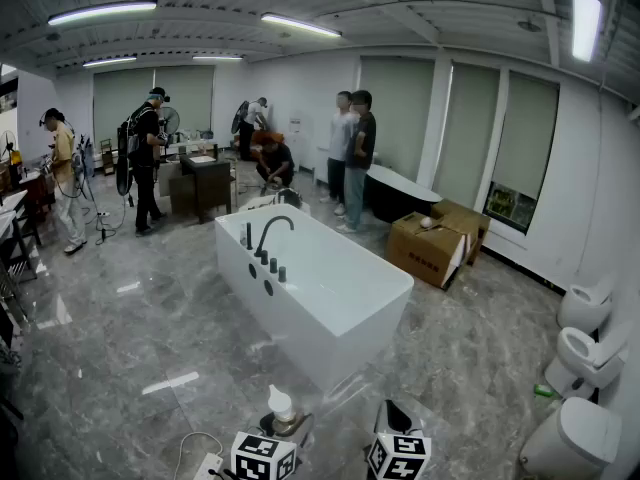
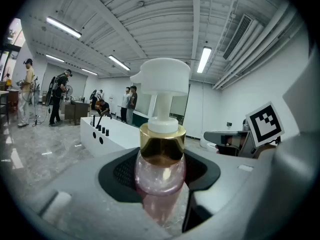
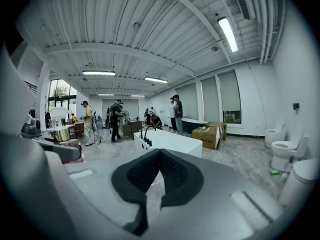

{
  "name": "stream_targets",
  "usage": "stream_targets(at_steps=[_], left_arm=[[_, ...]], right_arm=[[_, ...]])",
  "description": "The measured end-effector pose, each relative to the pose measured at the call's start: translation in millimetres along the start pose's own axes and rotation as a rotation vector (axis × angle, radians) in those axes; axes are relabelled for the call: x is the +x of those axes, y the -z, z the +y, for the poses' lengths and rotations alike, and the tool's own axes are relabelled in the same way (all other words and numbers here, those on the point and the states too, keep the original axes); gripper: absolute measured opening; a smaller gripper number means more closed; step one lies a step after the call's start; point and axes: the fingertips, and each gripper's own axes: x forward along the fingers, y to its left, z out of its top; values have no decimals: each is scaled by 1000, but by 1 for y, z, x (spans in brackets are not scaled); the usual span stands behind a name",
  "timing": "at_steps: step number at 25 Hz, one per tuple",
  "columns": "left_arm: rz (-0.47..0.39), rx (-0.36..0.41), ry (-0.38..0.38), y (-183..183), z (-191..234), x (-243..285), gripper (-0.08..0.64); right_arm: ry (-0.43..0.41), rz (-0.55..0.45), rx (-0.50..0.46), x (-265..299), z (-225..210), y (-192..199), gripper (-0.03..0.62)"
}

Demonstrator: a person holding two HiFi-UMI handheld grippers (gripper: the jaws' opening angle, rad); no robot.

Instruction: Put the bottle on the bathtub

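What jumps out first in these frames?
A long white bathtub with a black faucet sits mid-floor, straight ahead in the head view. Up close, the left gripper is clamped on a pink pump bottle with a gold collar, while the right gripper is shut and empty. Several people stand beyond the tub.

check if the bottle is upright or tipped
Upright. In the left gripper view the bottle stands straight in the shut left claw, with its gold collar and white pump on top.
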Motion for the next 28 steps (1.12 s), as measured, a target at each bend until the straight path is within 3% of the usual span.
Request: stream_targets(at_steps=[16,23,28], left_arm=[[9,12,11,-8,27,9,219],[20,17,31,-8,43,24,219],[46,11,29,-5,59,46,219]], right_arm=[[1,-13,13,21,18,-11,2],[35,27,53,39,17,0,3],[6,61,76,69,20,5,2]])
